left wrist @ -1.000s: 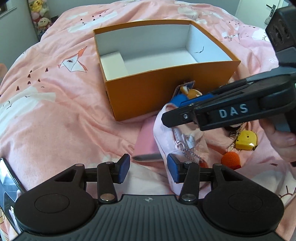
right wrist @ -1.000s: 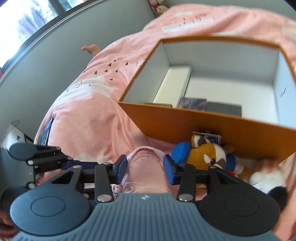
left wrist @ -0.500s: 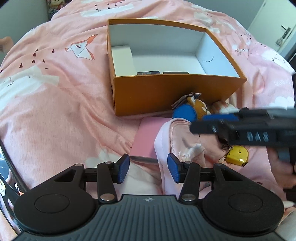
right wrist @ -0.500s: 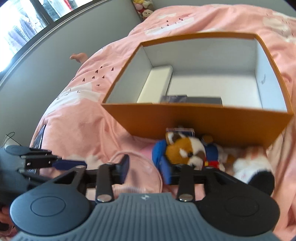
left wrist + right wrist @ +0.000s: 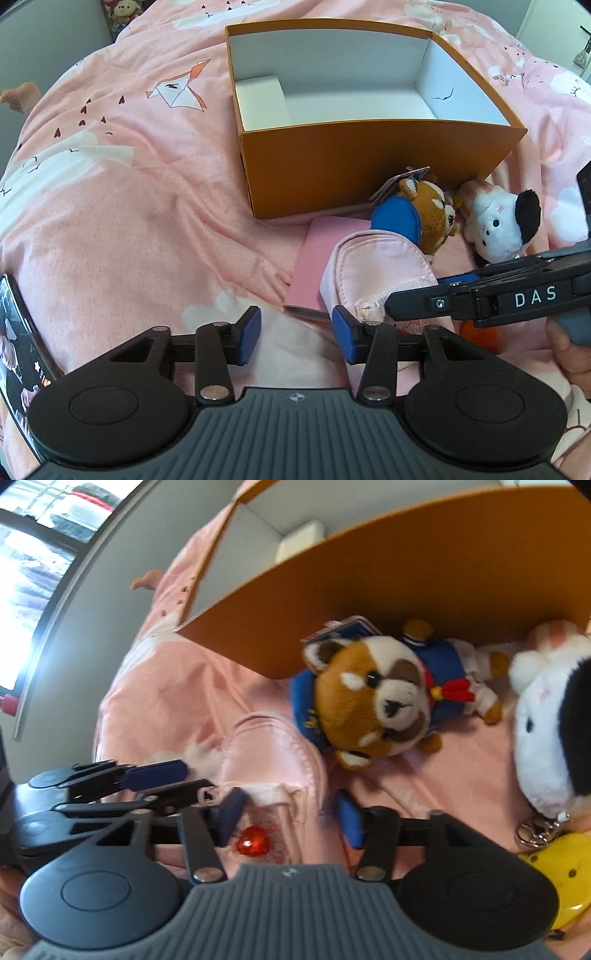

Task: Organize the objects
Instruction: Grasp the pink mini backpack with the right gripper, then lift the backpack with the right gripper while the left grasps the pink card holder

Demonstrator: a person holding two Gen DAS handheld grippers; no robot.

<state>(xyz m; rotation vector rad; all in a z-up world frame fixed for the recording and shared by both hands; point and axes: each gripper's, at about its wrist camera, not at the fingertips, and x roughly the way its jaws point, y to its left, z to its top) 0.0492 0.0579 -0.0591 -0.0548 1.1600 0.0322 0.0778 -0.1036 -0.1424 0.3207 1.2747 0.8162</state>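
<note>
- The left gripper (image 5: 295, 332) is spread wide and holds nothing; it hovers low over the pink bedspread (image 5: 129, 221), its right pad just beside the near end of a pale pink pouch (image 5: 373, 273).
- The right gripper (image 5: 288, 812) is also spread wide, its 2 blue pads on either side of the pouch's near end (image 5: 273, 771) without pinching it. A red heart charm (image 5: 254, 843) shows just below, between the pads.
- The pouch lies partly on a flat pink book (image 5: 317, 266), in front of the orange box (image 5: 369, 173).
- The orange box stands open on the bed, white inside, with a white block (image 5: 260, 99) in its left end.
- A red panda plush (image 5: 376, 698) in a blue outfit lies against the box's front wall, and a white plush with a black ear (image 5: 550, 716) lies beside it.
- A yellow keychain (image 5: 554, 871) sits near the white plush.
- A phone (image 5: 18, 350) lies at the far left edge.
</note>
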